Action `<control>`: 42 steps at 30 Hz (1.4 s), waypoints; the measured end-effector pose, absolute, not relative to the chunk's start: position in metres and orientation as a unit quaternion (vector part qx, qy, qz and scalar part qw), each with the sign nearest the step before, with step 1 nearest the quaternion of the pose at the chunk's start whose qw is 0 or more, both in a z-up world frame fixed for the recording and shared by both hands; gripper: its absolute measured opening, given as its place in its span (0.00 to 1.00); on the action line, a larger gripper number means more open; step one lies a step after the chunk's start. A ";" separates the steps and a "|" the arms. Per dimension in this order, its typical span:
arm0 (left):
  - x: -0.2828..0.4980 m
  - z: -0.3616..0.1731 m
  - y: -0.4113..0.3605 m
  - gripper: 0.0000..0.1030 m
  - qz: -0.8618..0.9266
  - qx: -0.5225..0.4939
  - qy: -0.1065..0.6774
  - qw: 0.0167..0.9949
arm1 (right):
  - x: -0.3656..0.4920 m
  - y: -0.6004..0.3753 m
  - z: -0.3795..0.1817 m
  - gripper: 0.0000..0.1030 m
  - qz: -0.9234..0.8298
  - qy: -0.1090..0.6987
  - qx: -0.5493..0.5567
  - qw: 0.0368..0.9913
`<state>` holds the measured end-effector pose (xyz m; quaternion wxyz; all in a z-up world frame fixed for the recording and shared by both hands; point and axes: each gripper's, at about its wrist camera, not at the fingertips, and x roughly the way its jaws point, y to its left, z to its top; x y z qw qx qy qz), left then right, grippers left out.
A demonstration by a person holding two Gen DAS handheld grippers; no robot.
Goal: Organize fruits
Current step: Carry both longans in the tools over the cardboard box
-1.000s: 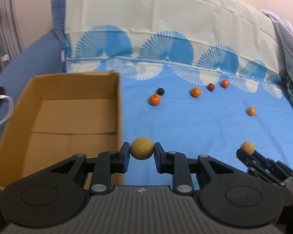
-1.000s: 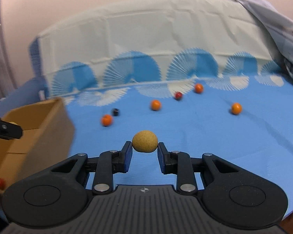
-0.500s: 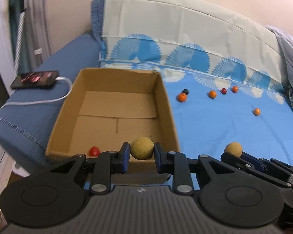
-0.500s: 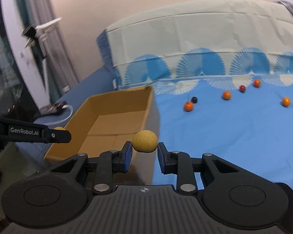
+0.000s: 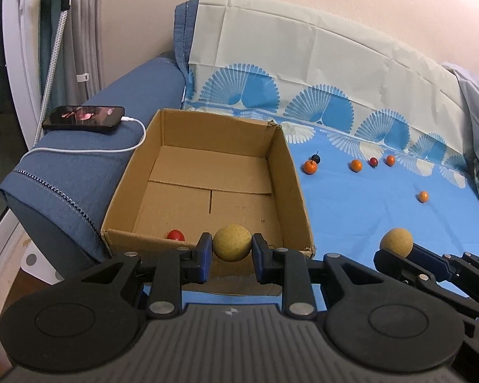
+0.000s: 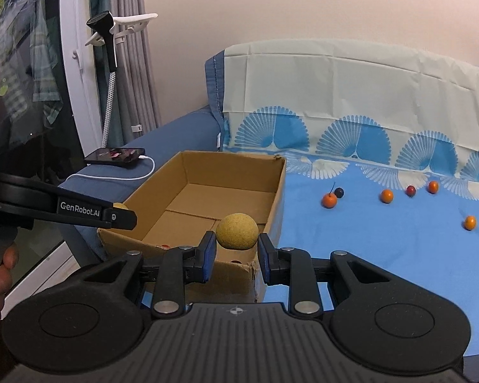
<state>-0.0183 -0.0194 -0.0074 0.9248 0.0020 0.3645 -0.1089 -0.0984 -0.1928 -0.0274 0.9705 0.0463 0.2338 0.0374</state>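
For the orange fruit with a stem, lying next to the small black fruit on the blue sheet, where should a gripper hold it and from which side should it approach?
Grip the orange fruit across its round middle, below the stem. Come from above or from the near side, placing one finger left and one right. The black fruit sits close behind it to the right, so the right finger will probably need care; the blue sheet looks clear in front.

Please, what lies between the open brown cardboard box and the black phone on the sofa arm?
In the left wrist view, only blue sofa arm fabric and the white charging cable lie between the cardboard box and the black phone.
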 end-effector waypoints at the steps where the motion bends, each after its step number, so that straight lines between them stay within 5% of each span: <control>1: -0.018 -0.007 -0.018 0.28 -0.109 0.001 0.364 0.925 | -0.099 -0.192 -0.027 0.29 0.037 0.234 0.045 0.971; 42: -0.014 -0.011 -0.012 0.28 -0.108 -0.006 0.377 0.920 | -0.096 -0.189 -0.029 0.29 0.043 0.237 0.039 0.970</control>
